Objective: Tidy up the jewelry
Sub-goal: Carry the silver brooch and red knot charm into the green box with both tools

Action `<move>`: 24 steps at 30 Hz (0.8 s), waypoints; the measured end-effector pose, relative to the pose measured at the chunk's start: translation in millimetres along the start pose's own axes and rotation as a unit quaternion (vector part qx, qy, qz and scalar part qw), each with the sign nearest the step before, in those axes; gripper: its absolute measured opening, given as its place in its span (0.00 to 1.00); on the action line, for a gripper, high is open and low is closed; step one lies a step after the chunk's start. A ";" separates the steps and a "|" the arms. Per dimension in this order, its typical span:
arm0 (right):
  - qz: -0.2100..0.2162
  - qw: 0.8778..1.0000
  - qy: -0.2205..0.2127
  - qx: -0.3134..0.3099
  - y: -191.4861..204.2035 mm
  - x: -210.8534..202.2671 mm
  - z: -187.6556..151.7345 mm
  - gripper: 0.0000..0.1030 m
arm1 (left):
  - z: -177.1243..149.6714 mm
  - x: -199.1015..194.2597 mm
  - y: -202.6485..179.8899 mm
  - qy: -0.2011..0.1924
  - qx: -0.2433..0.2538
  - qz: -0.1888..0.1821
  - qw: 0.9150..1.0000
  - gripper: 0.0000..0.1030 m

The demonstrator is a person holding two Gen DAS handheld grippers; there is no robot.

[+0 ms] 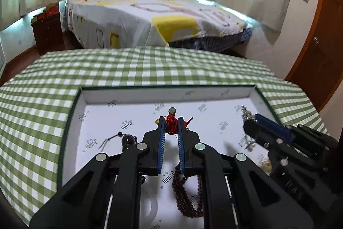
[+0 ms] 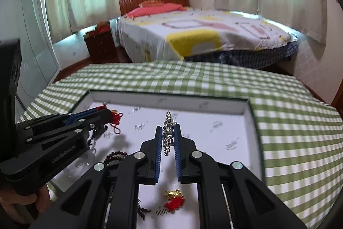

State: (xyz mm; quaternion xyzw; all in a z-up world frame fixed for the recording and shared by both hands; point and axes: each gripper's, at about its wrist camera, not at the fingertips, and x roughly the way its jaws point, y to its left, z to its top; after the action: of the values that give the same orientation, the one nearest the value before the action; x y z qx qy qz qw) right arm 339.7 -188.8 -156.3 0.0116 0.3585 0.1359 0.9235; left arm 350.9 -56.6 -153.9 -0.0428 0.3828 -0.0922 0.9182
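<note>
A shallow white tray (image 1: 167, 92) with a dark green rim lies on the green checked tablecloth (image 1: 128, 65). My left gripper (image 1: 171, 121) is shut on a red knotted cord ornament (image 1: 171, 125) topped by a pale bead. A dark red bead string (image 1: 186, 192) trails under it. My right gripper (image 2: 167, 128) is shut on a sparkling silver chain (image 2: 168, 132) above the tray (image 2: 171, 101). Each gripper shows in the other's view: the right one (image 1: 251, 119) at the right, the left one (image 2: 105, 109) at the left with the red cord (image 2: 115, 119).
In the tray lie a black bead pendant (image 1: 128, 141), a pale bangle (image 1: 150, 205), and a gold charm with a red knot (image 2: 174, 199). Beyond the table stand a bed (image 1: 160, 18), a dark nightstand (image 1: 47, 31) and a wooden door (image 1: 321, 46). A hand (image 2: 19, 205) grips the left handle.
</note>
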 end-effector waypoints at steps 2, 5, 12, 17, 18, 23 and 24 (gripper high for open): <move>0.000 1.000 0.014 -0.002 1.8 8.5 -2.2 0.11 | -2.3 9.7 1.5 0.013 0.002 0.005 1.000 0.11; 0.000 0.999 0.033 -0.002 1.6 18.5 -4.8 0.11 | -5.8 21.5 0.2 0.031 0.011 0.012 0.999 0.11; 0.001 0.998 0.062 0.003 -1.6 31.5 -11.2 0.11 | -7.4 29.5 2.1 0.051 0.008 0.017 0.999 0.11; -0.001 0.998 0.067 0.008 -3.5 34.6 -12.8 0.11 | -6.5 31.6 3.8 0.057 0.007 0.023 0.998 0.11; -0.002 0.998 0.068 0.008 -3.7 35.8 -12.3 0.11 | -5.0 32.7 3.7 0.057 0.006 0.022 0.998 0.11; -0.004 0.997 0.075 0.008 -3.5 38.2 -12.9 0.11 | -3.9 34.4 3.7 0.058 0.006 0.023 0.998 0.11; -0.004 0.997 0.075 0.009 -3.4 38.7 -12.7 0.11 | -4.0 34.4 3.9 0.058 0.006 0.023 0.998 0.12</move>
State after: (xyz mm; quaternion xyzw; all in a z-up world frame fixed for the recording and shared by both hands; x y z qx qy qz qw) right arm 359.4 -183.0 -191.6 0.0077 0.4284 0.1291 0.8943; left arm 372.3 -59.8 -181.2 -0.0234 0.4360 -0.0758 0.8965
